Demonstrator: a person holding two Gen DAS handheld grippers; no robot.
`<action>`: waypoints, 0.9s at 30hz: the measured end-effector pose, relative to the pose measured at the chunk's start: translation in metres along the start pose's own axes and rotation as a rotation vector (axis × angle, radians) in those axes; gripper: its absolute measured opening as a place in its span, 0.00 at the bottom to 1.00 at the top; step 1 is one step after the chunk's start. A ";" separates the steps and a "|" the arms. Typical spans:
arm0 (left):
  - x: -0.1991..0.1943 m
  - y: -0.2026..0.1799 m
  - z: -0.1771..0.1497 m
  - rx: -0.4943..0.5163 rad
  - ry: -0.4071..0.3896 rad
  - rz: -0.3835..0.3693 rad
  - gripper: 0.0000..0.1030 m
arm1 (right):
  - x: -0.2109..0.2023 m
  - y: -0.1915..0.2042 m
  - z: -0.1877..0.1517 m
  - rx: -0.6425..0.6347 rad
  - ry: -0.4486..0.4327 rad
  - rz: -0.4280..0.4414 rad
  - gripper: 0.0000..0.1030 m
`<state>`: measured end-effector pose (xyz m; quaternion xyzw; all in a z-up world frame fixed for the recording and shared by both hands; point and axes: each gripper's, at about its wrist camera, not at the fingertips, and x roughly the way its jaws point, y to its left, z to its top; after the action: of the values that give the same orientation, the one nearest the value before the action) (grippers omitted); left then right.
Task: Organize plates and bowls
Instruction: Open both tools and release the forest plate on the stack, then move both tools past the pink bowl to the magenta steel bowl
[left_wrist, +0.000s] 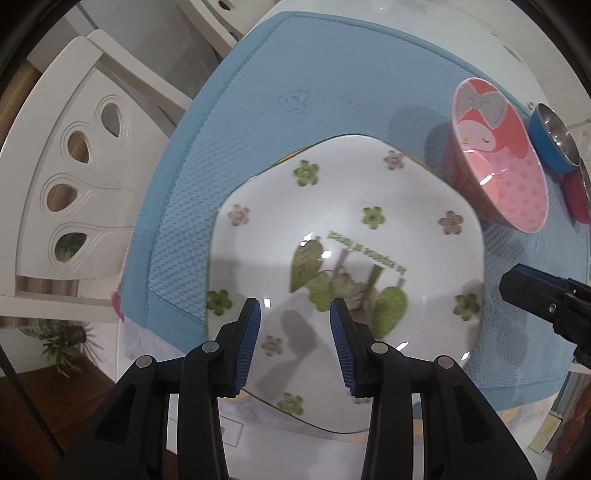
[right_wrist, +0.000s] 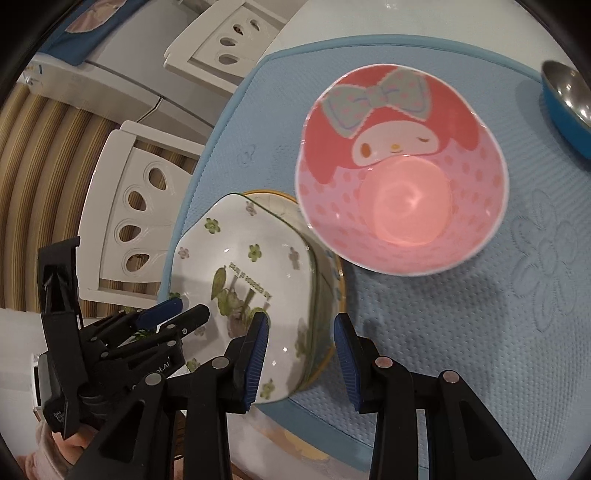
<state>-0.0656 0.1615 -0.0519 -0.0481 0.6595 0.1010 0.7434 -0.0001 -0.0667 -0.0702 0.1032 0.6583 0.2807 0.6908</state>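
A white square bowl (left_wrist: 369, 229) with green and pink flowers sits on a yellow-rimmed plate (right_wrist: 340, 286) on the blue mat. My left gripper (left_wrist: 295, 328) points straight down over the bowl's near side, its jaws open with nothing gripped. In the right wrist view, the left gripper (right_wrist: 179, 314) hangs at the white bowl's (right_wrist: 251, 280) left rim. My right gripper (right_wrist: 301, 350) is open above the bowl's right rim, pads apart from it. It shows at the right edge of the left wrist view (left_wrist: 517, 284). A pink cartoon bowl (right_wrist: 402, 177) (left_wrist: 498, 166) stands upright just beyond.
A blue bowl with a steel inside (left_wrist: 554, 140) (right_wrist: 569, 107) stands past the pink one, with a red item (left_wrist: 576, 195) beside it. The blue mat (left_wrist: 295, 92) (right_wrist: 443, 314) covers a round white table. White chairs (left_wrist: 74, 166) (right_wrist: 136, 206) stand at the table's left.
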 end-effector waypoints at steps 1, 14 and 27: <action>-0.001 -0.003 0.000 0.000 0.001 -0.003 0.37 | -0.002 -0.003 -0.001 0.007 -0.002 0.001 0.35; -0.026 -0.080 0.021 0.070 0.007 -0.052 0.64 | -0.047 -0.078 -0.014 0.119 -0.038 0.004 0.54; -0.041 -0.210 0.048 0.183 -0.019 -0.166 0.66 | -0.118 -0.183 -0.021 0.206 -0.089 -0.067 0.54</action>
<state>0.0211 -0.0371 -0.0180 -0.0339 0.6527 -0.0211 0.7566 0.0282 -0.2836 -0.0657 0.1639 0.6555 0.1836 0.7140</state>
